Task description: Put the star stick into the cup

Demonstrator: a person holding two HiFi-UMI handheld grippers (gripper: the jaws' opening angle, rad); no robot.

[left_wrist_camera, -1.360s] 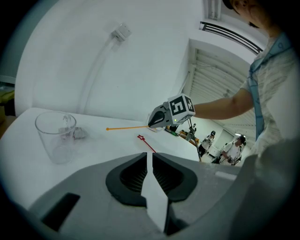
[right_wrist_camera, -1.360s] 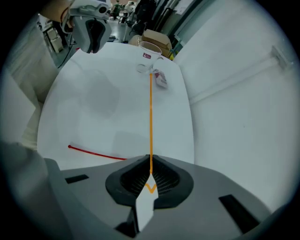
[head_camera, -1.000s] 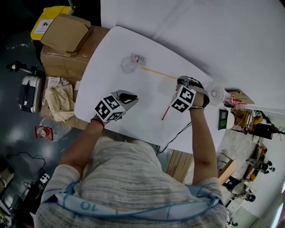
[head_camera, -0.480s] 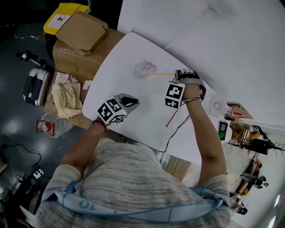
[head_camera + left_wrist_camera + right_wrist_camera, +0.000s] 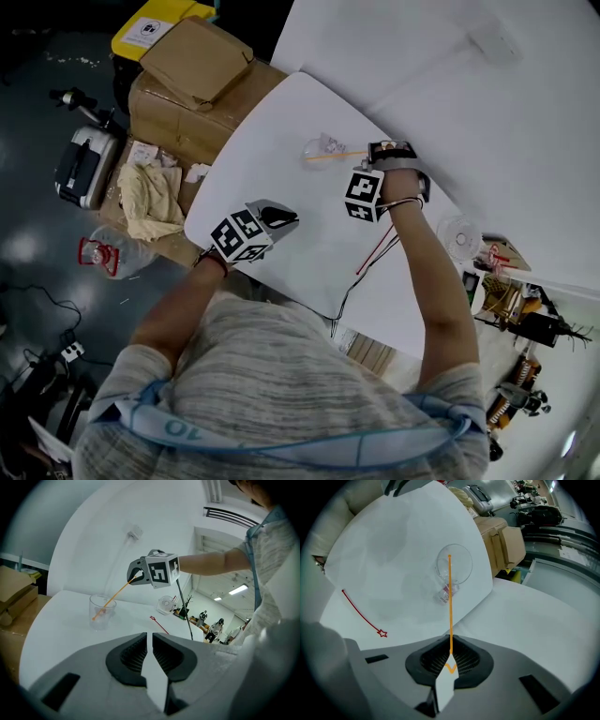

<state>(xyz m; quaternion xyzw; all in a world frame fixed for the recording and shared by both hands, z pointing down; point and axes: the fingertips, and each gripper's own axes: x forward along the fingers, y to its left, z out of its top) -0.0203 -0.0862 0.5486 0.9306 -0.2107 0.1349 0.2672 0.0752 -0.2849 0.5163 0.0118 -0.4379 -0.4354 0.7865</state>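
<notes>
A clear plastic cup (image 5: 323, 150) stands on the white table (image 5: 281, 122) near its far edge. My right gripper (image 5: 380, 150) is shut on one end of a thin orange star stick (image 5: 339, 156). In the right gripper view the stick (image 5: 450, 602) runs straight out from the jaws to the cup (image 5: 453, 569). In the left gripper view its far end (image 5: 96, 616) sits inside the cup (image 5: 101, 613), slanting down from the right gripper (image 5: 136, 576). My left gripper (image 5: 281, 217) hovers near the table's front left edge, shut with nothing in it.
A red star stick (image 5: 377, 249) lies on the table right of my right arm, also in the right gripper view (image 5: 361, 613). A clear round container (image 5: 459, 234) stands at the table's right end. Cardboard boxes (image 5: 187, 84) stand beside the table's left edge. A dark cable (image 5: 361, 281) hangs off the front.
My right gripper carried the orange stick left toward the cup, and the stick's far end now sits inside it. The left gripper has stayed where it was.
</notes>
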